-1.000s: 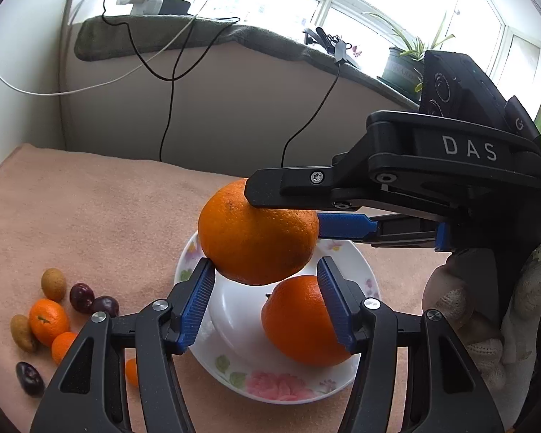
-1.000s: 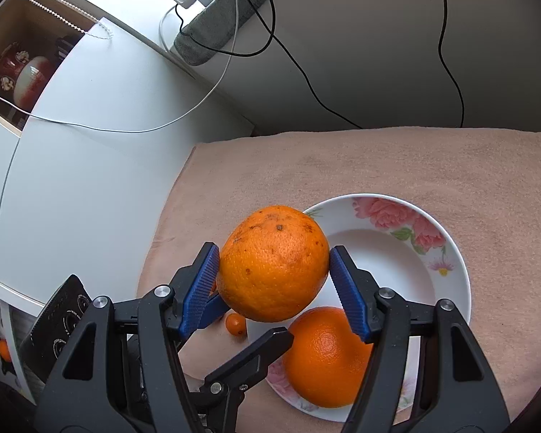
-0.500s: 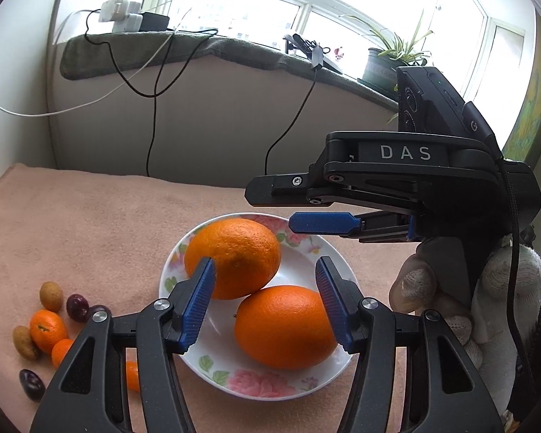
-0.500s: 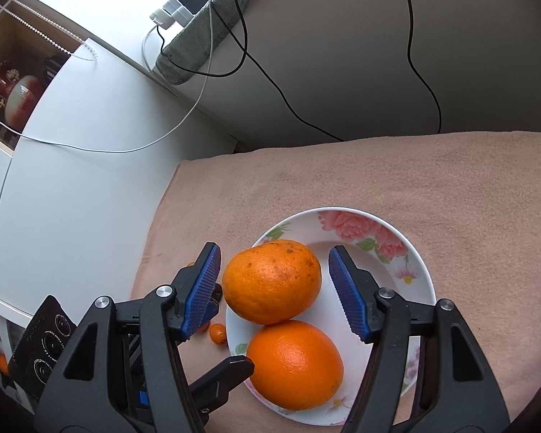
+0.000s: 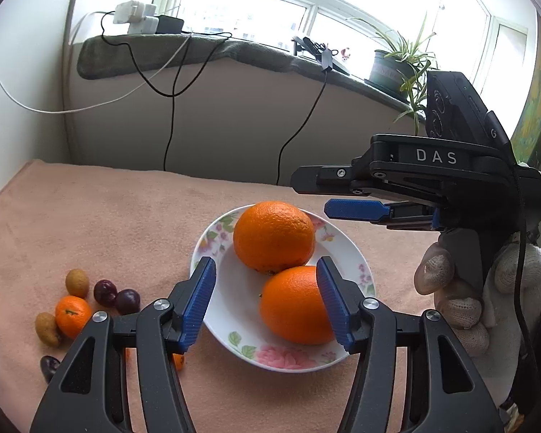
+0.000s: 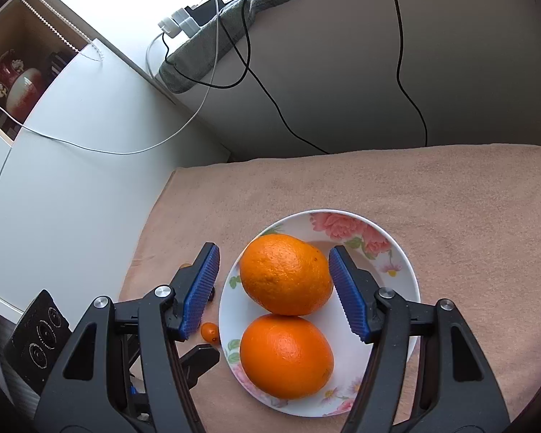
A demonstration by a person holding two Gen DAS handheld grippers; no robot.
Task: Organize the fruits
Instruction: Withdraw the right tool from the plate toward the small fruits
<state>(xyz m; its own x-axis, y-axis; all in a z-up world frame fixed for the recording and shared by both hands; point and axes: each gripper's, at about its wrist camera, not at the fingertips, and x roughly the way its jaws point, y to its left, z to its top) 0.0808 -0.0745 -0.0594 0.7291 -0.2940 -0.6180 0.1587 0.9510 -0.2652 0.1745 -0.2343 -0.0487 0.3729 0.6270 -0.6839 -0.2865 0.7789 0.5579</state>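
Two hand-held grippers hang over a surface [image 5: 101, 216] draped in peach cloth, both with fingers spread wide and holding nothing. Ahead of the left gripper [image 5: 267, 301] sits a flowered plate [image 5: 212, 238] carrying two large oranges that touch each other: the near orange [image 5: 292, 306] lies partly behind the gripper's right finger, the far orange [image 5: 274, 236] just beyond the fingertips. From the right gripper [image 6: 274, 290], the far orange [image 6: 286, 274] lies between the open fingers without visibly touching either, the near one [image 6: 286, 355] below it and closer to the camera.

Off the left gripper's left finger, well apart from the plate, waits a cluster of small fruit on the cloth: a mandarin [image 5: 72, 315], two dark plums [image 5: 116, 294], two tan oval fruits [image 5: 77, 282] and another dark fruit [image 5: 49, 367] nearest the camera.

The oranges look firm, fairly heavy and liable to roll; a hold across the widest part would suit them. The small fruit likely wants a gentler squeeze, the plums being smooth and probably soft. The plate appears ceramic and breakable, so knocks against its rim are best avoided.
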